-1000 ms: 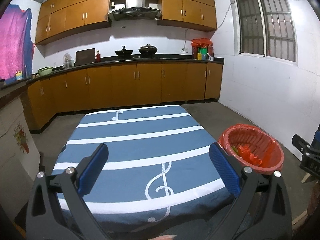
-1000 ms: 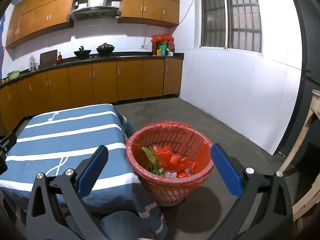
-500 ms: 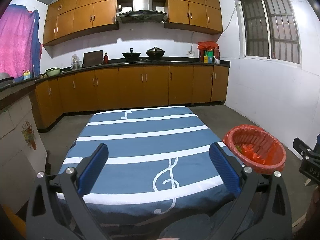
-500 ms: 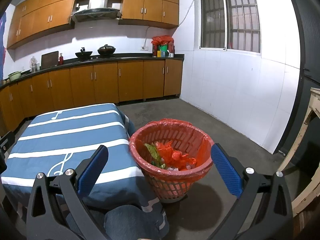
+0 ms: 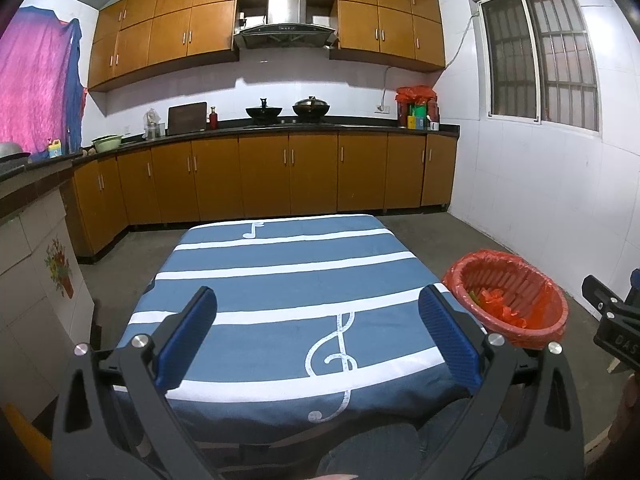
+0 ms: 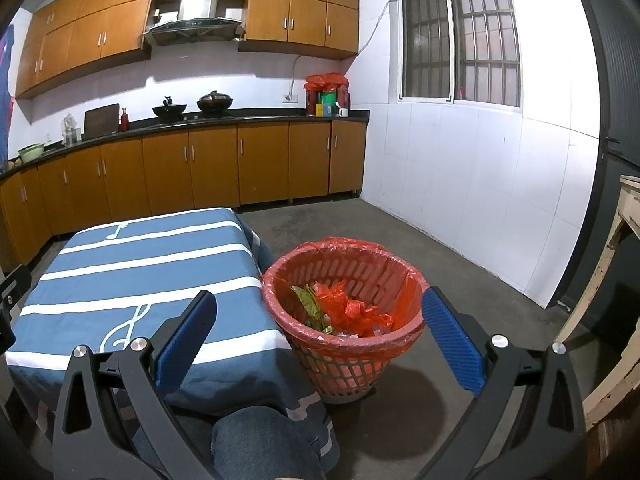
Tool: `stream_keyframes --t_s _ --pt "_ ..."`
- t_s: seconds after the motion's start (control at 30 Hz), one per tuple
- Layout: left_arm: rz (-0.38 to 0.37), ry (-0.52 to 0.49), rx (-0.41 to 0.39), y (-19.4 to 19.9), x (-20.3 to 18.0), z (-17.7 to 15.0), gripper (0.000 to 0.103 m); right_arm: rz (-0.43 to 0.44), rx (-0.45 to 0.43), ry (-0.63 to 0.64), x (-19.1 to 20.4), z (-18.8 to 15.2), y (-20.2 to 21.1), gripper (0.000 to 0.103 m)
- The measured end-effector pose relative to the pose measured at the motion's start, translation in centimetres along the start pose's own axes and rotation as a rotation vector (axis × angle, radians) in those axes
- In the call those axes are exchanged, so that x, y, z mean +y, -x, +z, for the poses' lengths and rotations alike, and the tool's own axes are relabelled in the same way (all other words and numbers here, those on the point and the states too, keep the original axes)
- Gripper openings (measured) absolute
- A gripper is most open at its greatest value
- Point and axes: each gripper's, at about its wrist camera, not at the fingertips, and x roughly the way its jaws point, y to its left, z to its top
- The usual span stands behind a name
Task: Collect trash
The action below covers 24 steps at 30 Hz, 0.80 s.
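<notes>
A red mesh trash basket (image 6: 344,320) lined with a red bag stands on the floor right of the table; inside lie crumpled red plastic (image 6: 352,308) and a green wrapper (image 6: 306,304). The same basket (image 5: 506,300) shows at the right in the left wrist view. My left gripper (image 5: 318,336) is open above the near end of the blue striped tablecloth (image 5: 280,280), holding nothing. My right gripper (image 6: 320,340) is open too, held near and above the basket's front rim, with nothing between its fingers. No loose trash shows on the cloth.
Wooden kitchen cabinets (image 5: 264,176) and a dark counter with pots run along the back wall. A white tiled wall with a barred window (image 6: 460,40) is at the right. A wooden frame (image 6: 612,300) stands far right. A person's knee (image 6: 260,444) is below the grippers.
Both grippers have drawn back and risen a little, so the table and basket look farther away and lower. Both stay open and empty.
</notes>
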Motion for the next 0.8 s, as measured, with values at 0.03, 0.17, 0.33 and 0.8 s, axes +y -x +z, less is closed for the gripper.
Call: stream_keyframes --t_s 0.03,0.17,0.33,0.8 --pt "-0.001 0.001 0.002 -0.02 -0.02 0.03 0.099 0.000 0.001 0.000 0.02 -0.04 0.04 0.101" --pt "-0.003 0.002 0.002 0.13 -0.14 0.03 0.099 0.001 0.004 -0.001 0.01 -0.01 0.22 0.101" --pt "-0.005 -0.001 0.003 0.23 -0.37 0.05 0.099 0.002 0.004 -0.002 -0.06 0.00 0.19 0.101" --pt "0.000 0.007 0.008 0.08 -0.10 0.05 0.099 0.005 0.010 0.002 0.17 -0.15 0.11 0.101"
